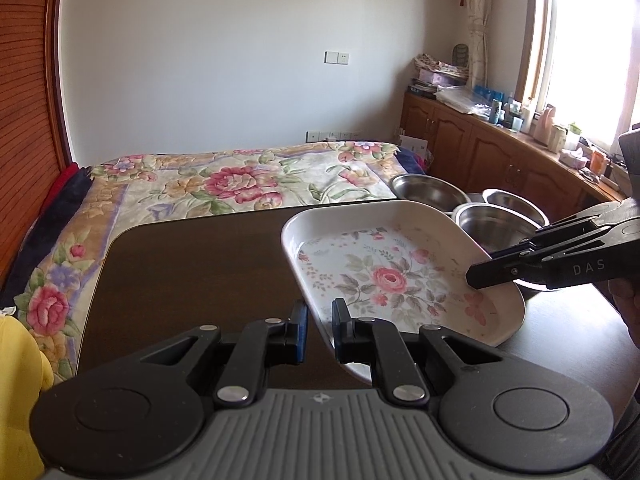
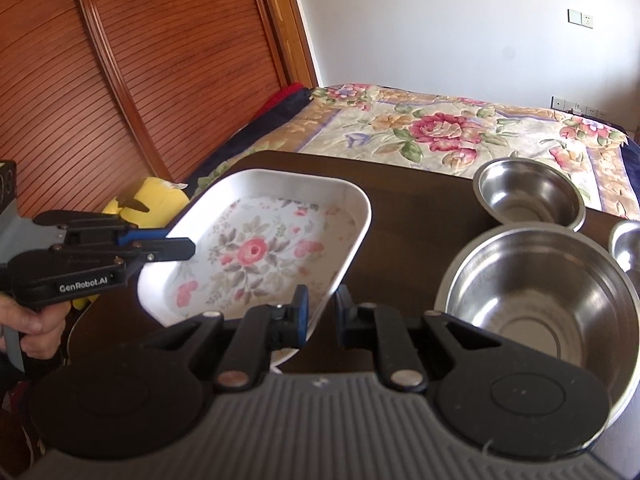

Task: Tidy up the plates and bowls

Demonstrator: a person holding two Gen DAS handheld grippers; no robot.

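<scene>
A white rectangular plate (image 1: 384,276) with a rose print hangs tilted over the dark table (image 1: 192,272), held from two sides. My left gripper (image 1: 320,326) is shut on its near-left rim; the right wrist view shows that gripper (image 2: 188,246) clamping the plate (image 2: 256,252) at its left edge. My right gripper (image 2: 322,314) is shut on the plate's near corner, and it also shows at the plate's right rim (image 1: 476,274). Three steel bowls stand to the right: a large one (image 2: 536,296), a smaller one (image 2: 528,196) behind it, and a third (image 2: 628,244) cut by the frame edge.
A bed with a floral blanket (image 1: 240,180) runs along the table's far edge. A yellow plush toy (image 2: 156,204) lies left of the table by the wooden sliding door (image 2: 120,60). Cluttered wooden cabinets (image 1: 500,148) line the window wall. A hand (image 2: 24,320) grips the left tool.
</scene>
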